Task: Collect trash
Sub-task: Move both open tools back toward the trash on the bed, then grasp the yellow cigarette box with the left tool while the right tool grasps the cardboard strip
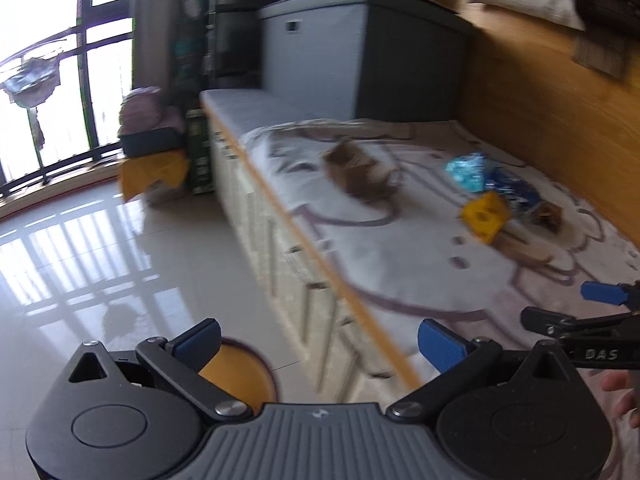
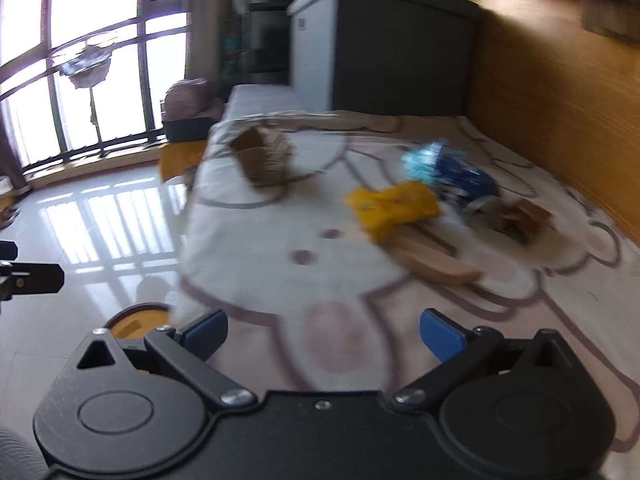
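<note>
Trash lies on the blanket-covered bench (image 2: 256,264): a brown paper bag (image 2: 262,156), a yellow packet (image 2: 392,208), a cyan wrapper (image 2: 424,160), a blue wrapper (image 2: 464,180), a brown wrapper (image 2: 516,216) and a flat wooden piece (image 2: 432,260). In the left wrist view the bag (image 1: 356,172), yellow packet (image 1: 486,214) and cyan wrapper (image 1: 466,172) lie far ahead on the right. My left gripper (image 1: 320,344) is open and empty over the bench edge. My right gripper (image 2: 324,334) is open and empty above the blanket, short of the trash. A round yellow bin (image 1: 236,376) stands on the floor below.
A grey storage box (image 1: 360,40) stands at the bench's far end. A wooden wall panel (image 1: 540,112) runs along its right side. Glossy floor tiles (image 1: 100,260) stretch left to a barred window (image 1: 60,60). A yellow-draped stool (image 1: 154,168) holds a dark box. Both views are motion-blurred.
</note>
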`<state>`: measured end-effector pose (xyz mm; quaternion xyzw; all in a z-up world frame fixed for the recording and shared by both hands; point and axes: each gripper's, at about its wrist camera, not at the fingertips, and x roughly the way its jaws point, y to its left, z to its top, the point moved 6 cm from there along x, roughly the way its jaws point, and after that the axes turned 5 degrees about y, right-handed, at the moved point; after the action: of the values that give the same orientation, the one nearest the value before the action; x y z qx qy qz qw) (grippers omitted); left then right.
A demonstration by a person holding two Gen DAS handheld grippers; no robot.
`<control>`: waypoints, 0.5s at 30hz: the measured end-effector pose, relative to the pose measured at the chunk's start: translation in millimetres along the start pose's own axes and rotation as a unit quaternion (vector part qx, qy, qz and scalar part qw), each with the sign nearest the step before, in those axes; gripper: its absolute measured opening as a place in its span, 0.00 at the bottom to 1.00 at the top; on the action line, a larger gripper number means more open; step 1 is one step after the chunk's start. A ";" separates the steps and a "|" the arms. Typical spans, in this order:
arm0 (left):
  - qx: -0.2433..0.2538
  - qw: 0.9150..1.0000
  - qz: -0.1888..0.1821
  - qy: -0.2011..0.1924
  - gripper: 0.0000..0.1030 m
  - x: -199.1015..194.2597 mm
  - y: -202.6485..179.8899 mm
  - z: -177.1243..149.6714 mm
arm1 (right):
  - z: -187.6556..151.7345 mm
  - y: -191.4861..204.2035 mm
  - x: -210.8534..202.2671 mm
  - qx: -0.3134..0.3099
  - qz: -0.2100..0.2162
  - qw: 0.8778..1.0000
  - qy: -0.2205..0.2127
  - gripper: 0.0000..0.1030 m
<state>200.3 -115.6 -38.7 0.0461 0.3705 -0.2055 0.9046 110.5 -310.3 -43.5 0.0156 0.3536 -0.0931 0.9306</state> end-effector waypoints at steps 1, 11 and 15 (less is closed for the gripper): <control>0.003 1.000 -0.006 -0.002 1.00 4.1 -8.7 1.9 | -2.0 -10.1 2.0 0.007 -0.007 1.000 0.001 1.00; 0.047 0.996 -0.073 -0.038 1.00 47.3 -83.4 42.5 | -12.2 -81.0 28.7 0.091 -0.050 0.995 0.011 1.00; 0.077 0.991 -0.094 -0.060 1.00 67.3 -109.3 65.9 | -3.4 -91.7 47.7 0.113 -0.052 0.992 0.013 1.00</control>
<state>241.9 -253.5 -30.0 0.0683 0.3017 -0.3199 0.8955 126.3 -407.8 -74.2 0.1032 0.3532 -0.1809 0.9121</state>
